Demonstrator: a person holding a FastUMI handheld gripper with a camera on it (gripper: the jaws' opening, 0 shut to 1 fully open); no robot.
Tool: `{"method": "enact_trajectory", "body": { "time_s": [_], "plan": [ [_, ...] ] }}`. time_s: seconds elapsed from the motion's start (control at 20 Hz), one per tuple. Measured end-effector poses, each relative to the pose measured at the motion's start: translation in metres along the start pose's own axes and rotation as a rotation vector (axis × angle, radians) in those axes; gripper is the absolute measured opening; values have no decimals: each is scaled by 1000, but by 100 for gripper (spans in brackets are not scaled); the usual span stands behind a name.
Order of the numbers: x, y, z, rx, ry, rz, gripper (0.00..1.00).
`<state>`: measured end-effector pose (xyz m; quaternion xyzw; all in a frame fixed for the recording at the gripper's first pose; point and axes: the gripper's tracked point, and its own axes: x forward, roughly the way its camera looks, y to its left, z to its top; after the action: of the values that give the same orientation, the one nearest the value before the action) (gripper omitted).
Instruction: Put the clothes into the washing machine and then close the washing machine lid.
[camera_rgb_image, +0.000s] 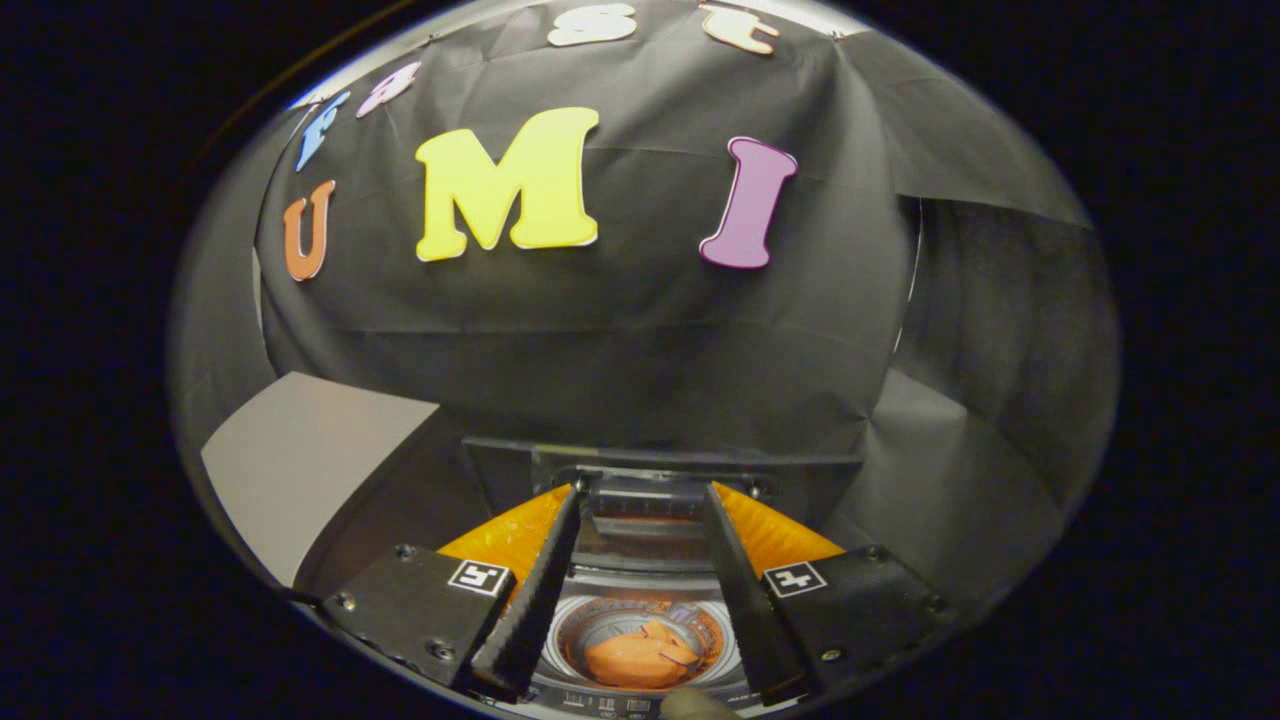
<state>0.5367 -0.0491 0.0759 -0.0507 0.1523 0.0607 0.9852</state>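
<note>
At the far left we see a flat, pale grey panel (300, 460) with a matte surface, slanting down toward the booth's black cloth wall (620, 340), which hangs in soft creases behind everything. Moving right, we come to the gripper (640, 500): its 2 fingers (535, 590) are long ribbed bars, spread well apart with nothing between their tips, each mounted on a dark block carrying a small square marker. Between the fingers and below them we look down into the washing machine (640, 590), a top-loader whose round opening is ringed by a pale, glossy rim with a shiny metal drum inside. In the drum lies the clothes (640, 658), a soft, crumpled orange bundle (its long axis runs roughly left to right across the drum, as far as we can tell). The lid (660, 460) stands raised beyond the opening, a dark flat slab edge-on behind the fingertips. Just below the drum a fingertip (695, 703) touches the machine's front strip.
</note>
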Motion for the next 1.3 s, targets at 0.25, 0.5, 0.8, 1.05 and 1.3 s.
{"method": "enact_trajectory", "body": {
  "time_s": [0.25,0.5,0.8,1.05,1.3],
  "plan": [
    [26,-7,34,13,-2,-14,78],
    [66,-10,41,42,58,-22,78],
    [114,-7,27,55,143,-21,79],
    [132,-10,3,44,179,-29,78],
    [135,-12,1,63,137,-30,80]
  ]
}}
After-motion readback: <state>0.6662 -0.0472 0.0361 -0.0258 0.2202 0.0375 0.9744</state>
